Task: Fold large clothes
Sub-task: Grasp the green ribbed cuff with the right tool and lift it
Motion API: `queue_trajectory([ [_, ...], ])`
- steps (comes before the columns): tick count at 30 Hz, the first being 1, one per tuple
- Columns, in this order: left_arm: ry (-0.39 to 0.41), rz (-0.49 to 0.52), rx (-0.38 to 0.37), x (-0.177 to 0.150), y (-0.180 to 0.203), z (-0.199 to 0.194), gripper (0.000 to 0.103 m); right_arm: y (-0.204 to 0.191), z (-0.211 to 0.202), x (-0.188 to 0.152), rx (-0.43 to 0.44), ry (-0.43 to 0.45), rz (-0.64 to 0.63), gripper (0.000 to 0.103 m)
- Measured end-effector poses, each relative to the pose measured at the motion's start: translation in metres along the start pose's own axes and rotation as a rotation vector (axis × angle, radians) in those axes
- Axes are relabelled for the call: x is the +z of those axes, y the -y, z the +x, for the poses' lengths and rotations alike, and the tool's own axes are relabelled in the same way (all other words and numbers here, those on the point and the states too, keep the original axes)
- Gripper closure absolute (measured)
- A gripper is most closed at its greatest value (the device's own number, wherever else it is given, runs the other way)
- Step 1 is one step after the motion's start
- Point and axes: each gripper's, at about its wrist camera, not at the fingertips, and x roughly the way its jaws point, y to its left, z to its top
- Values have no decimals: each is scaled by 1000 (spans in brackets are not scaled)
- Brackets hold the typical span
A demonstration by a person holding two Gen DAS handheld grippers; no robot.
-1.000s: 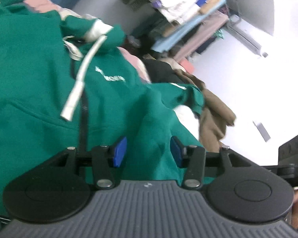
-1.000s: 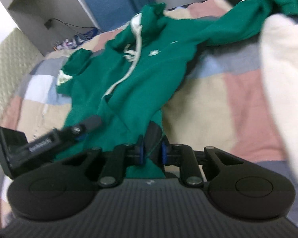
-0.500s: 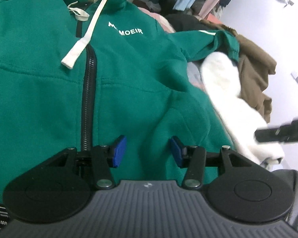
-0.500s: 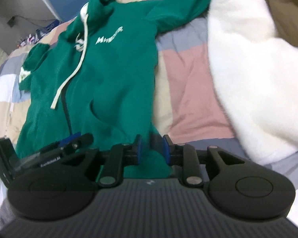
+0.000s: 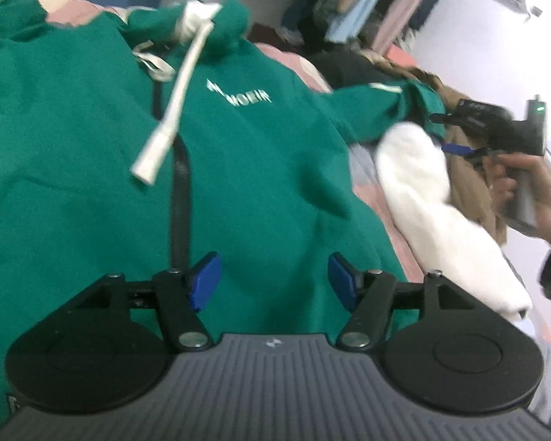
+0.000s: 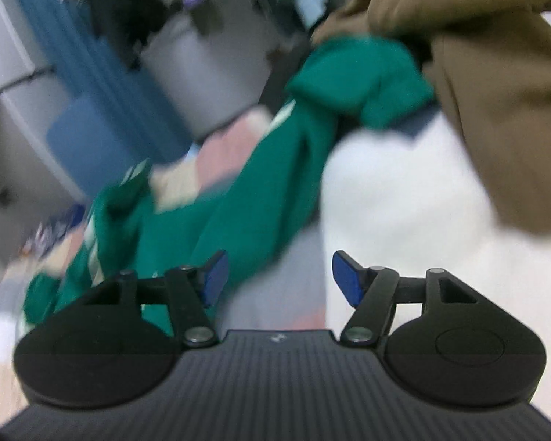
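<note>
A green zip hoodie (image 5: 92, 183) with white drawstrings and white chest lettering lies spread front-up on the bed. My left gripper (image 5: 272, 281) is open and empty, just above the hoodie's lower front beside the black zipper. My right gripper (image 6: 275, 277) is open and empty, pointing at the hoodie's right sleeve (image 6: 275, 169), which runs up to its cuff. The right gripper also shows in the left wrist view (image 5: 455, 147), held in a hand near that cuff. The right wrist view is blurred.
A white fleece garment (image 5: 433, 205) lies to the right of the hoodie, also seen in the right wrist view (image 6: 404, 220). A brown garment (image 6: 488, 92) lies beyond it. The patchwork bedspread (image 6: 272, 312) shows below. Stacked clothes (image 5: 367, 7) stand at the back.
My right gripper has let go of the hoodie's hem, opened, and moved up to the right sleeve cuff. My left gripper has stayed open and moved little.
</note>
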Motion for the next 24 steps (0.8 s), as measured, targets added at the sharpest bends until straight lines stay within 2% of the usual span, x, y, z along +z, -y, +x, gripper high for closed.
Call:
queue_trajectory([
  [2,14,-35,17,7,-8,3,33,-1,30,17,-44,108,-103,38],
  [4,34,-88,0,13,-18,9,33,-2,57,26,-52,190,-167,38],
  [7,60,-156,-6,22,-32,23,33,-3,99,34,-55,206,-152,40],
  [11,97,-166,-2,27,-43,36,32,-5,142,43,-183,240,-131,40],
  [13,109,-175,-15,27,-48,41,32,2,151,51,-200,293,-83,40],
  [16,112,-164,4,31,-48,50,32,15,159,64,-221,379,-19,41],
  [21,197,-123,115,35,-37,58,32,35,150,85,-172,513,58,41],
  [24,230,-89,152,35,-33,57,32,53,154,95,-137,529,107,41],
])
